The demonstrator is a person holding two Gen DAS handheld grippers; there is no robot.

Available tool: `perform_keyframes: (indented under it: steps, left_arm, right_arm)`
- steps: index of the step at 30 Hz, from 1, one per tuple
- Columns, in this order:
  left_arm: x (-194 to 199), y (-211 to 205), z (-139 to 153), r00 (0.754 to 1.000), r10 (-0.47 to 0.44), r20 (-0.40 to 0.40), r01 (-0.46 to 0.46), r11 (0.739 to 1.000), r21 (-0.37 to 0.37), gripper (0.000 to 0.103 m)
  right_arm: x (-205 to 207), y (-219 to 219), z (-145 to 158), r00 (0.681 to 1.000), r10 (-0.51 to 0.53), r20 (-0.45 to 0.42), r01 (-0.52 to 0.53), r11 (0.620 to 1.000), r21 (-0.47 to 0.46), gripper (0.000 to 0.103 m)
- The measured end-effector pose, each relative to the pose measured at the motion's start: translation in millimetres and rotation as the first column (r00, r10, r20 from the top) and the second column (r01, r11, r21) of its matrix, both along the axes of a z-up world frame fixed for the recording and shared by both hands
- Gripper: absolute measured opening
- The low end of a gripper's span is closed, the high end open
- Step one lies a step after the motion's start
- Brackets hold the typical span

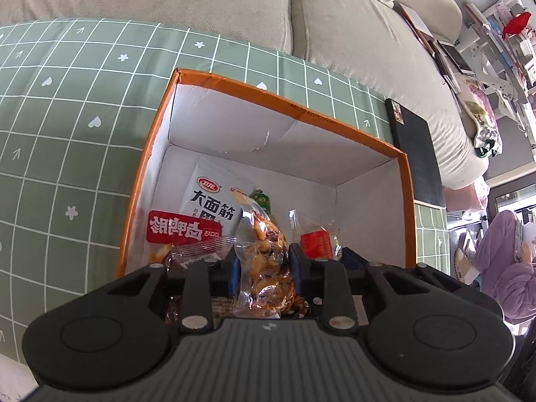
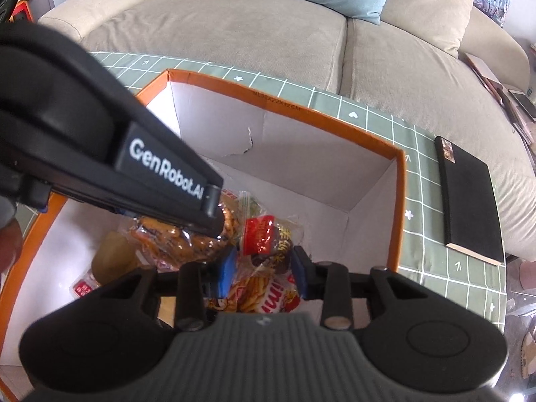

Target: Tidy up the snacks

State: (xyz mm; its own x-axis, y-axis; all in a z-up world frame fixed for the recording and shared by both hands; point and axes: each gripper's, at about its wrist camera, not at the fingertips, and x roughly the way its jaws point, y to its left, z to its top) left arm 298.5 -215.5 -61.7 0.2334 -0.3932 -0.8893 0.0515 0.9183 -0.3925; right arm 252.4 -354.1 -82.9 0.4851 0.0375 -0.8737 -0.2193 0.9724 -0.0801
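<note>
An orange-rimmed box (image 1: 294, 105) with white walls stands on the green checked tablecloth and holds several snack packets. My left gripper (image 1: 264, 261) is inside the box, shut on a clear packet of orange-brown snacks (image 1: 268, 268). A white packet with black characters (image 1: 214, 201) and a red-labelled packet (image 1: 177, 231) lie to its left. In the right wrist view my right gripper (image 2: 263, 268) hovers over the box (image 2: 398, 201), jaws apart around a red-labelled packet (image 2: 263, 234) and a yellow-red packet (image 2: 264, 296) without clamping them. The left gripper's body (image 2: 160, 171) crosses that view, holding the orange-brown packet (image 2: 187, 241).
A black notebook (image 2: 469, 201) lies on the tablecloth (image 1: 67, 117) right of the box. A beige sofa (image 2: 234, 33) with blue and yellow cushions runs behind the table. A person in purple (image 1: 502, 268) sits at the far right.
</note>
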Motion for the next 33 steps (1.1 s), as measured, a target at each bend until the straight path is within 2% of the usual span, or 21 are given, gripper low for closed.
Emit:
perform_keyframes:
  steps: [4,5,8,10,12,13,18,20,23,26,30,33]
  left_arm:
    - [0.2,0.6,-0.1,1.0,-0.005,-0.004,0.005,1.0,0.006,0.034]
    - [-0.2,0.8,1.2,1.0,-0.006,0.001,0.005,1.0,0.009,0.04]
    - [-0.5,2.5,9.7,0.999,-0.018,0.033,0.017,1.0,0.009,0.051]
    - [-0.2,4.8,16.8,0.998,-0.03,0.05,0.03,1.0,0.0,0.055]
    - [-1.0,8.5,25.2,0.997,-0.041,0.065,0.041,0.999,-0.007,0.058]
    - [-2.7,11.1,30.6,0.996,-0.049,0.081,0.049,0.999,-0.008,0.06]
    - [-20.9,29.5,67.3,0.97,-0.118,0.214,0.124,0.992,-0.017,0.066]
    - [-33.3,38.5,83.3,0.949,-0.148,0.277,0.155,0.988,-0.003,0.067]
    - [-58.3,55.4,105.5,0.906,-0.193,0.378,0.189,0.981,0.048,0.067]
    - [-88.8,73.3,124.3,0.848,-0.232,0.476,0.193,0.972,0.131,0.069]
    - [-136.0,97.4,141.7,0.755,-0.276,0.595,0.155,0.957,0.247,0.071]
    - [-169.7,114.7,146.3,0.693,-0.302,0.654,0.107,0.941,0.322,0.079]
  right_arm:
    - [2.0,-0.4,1.6,1.0,0.002,-0.006,-0.002,1.0,-0.009,0.037]
    - [2.9,0.3,1.2,1.0,0.004,-0.011,-0.004,1.0,-0.013,0.039]
    - [1.9,0.1,2.3,1.0,0.009,-0.017,-0.009,1.0,-0.023,0.043]
    - [0.4,-0.5,4.7,1.0,0.006,-0.019,-0.006,1.0,-0.024,0.049]
    - [-2.6,-1.2,10.1,1.0,-0.006,-0.018,0.005,1.0,-0.023,0.061]
    - [-2.7,-2.5,14.1,1.0,-0.013,-0.015,0.013,1.0,-0.018,0.065]
    - [-16.4,-0.8,39.6,0.998,-0.059,0.022,0.059,0.998,0.002,0.082]
    - [-27.6,2.8,52.8,0.996,-0.068,0.051,0.067,0.998,0.012,0.084]
    - [-48.6,9.9,74.8,0.991,-0.095,0.099,0.091,0.995,0.043,0.086]
    - [-76.0,23.6,94.2,0.98,-0.122,0.157,0.113,0.991,0.064,0.087]
    - [-116.8,44.1,115.4,0.956,-0.174,0.238,0.153,0.983,0.105,0.091]
    - [-146.3,60.1,124.5,0.933,-0.209,0.293,0.176,0.975,0.135,0.093]
